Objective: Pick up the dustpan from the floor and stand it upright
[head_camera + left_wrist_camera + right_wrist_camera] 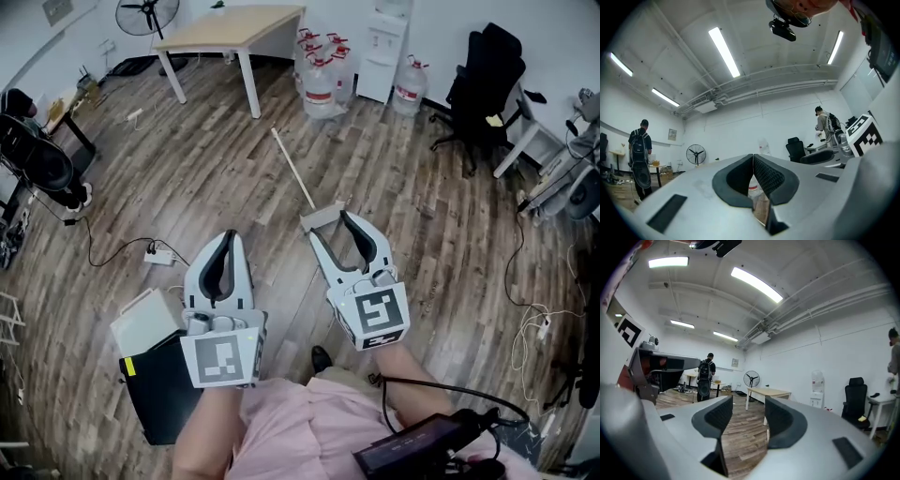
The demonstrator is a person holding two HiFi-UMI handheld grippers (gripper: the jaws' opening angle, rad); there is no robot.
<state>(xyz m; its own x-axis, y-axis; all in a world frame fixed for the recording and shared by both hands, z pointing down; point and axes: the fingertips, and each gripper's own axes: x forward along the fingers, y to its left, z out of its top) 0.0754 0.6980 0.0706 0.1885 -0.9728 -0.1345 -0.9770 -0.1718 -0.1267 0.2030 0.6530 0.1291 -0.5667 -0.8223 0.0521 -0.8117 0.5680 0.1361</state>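
- The dustpan, a flat grey pan on a thin pale stick handle, lies on the wood-plank floor, just beyond the tips of the right gripper.
- Right gripper view: the ribbed black jaws stand apart, with only floor between them.
- The left gripper has its jaws pressed together, empty.
- The gripper views add ceiling strip lights and a person with a backpack.
- Each marker cube bears black-and-white squares, no readable words.

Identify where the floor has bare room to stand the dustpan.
Bare wooden floor between the pale wooden table and the white power strip, and right of the long-handled grey dustpan toward the black office chair. Crowded by the clear water jugs.
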